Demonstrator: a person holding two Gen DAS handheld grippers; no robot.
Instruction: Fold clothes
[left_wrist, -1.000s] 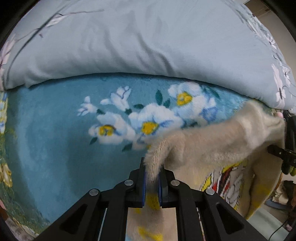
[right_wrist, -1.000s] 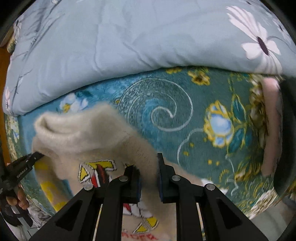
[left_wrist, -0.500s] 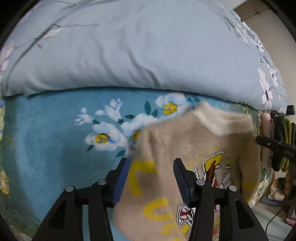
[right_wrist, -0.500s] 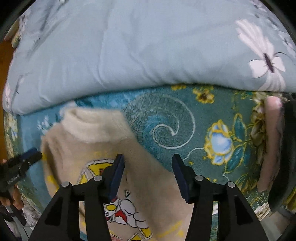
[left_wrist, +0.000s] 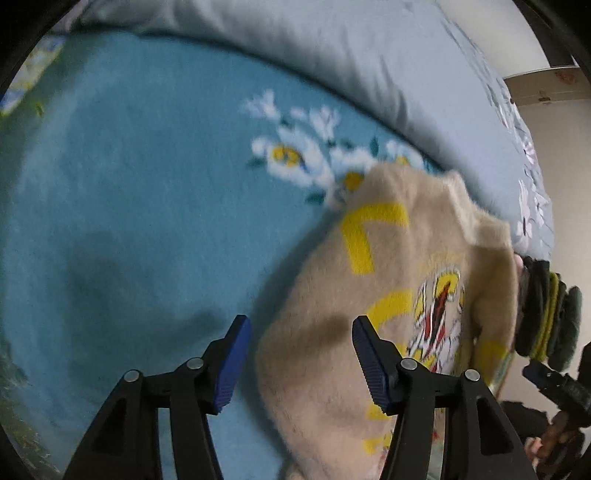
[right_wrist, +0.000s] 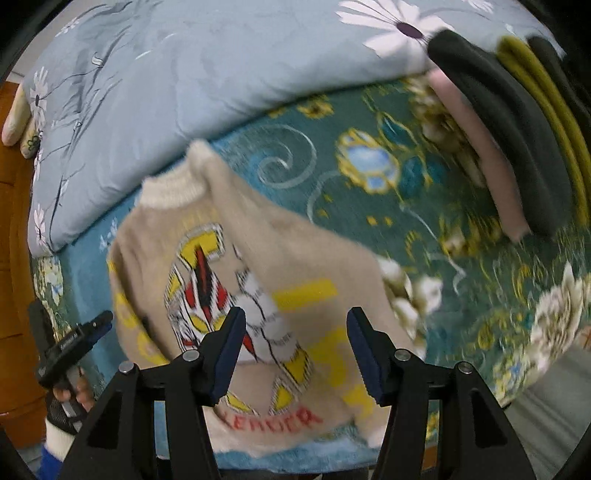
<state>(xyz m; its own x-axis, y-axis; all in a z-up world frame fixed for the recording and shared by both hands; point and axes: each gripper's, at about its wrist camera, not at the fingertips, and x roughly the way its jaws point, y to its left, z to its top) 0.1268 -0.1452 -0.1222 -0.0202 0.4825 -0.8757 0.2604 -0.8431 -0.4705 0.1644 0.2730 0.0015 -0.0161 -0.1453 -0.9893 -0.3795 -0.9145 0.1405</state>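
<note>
Sweater (right_wrist: 280, 258) released onto blanket (left_wrist: 129, 184), both tools' jaws just opened, empty, hem cut off, blurred.

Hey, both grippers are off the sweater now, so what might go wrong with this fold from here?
1. The beige sweater lies loose on the blue blanket, its bottom near the bed's edge; a tug could slide it off.
2. The left gripper and right gripper, jaws just opened, hang empty above it; a hasty regrab may bunch the fuzzy knit.
3. The stack of folded clothes lies close on the right; a wide sweep might knock it over.
</note>
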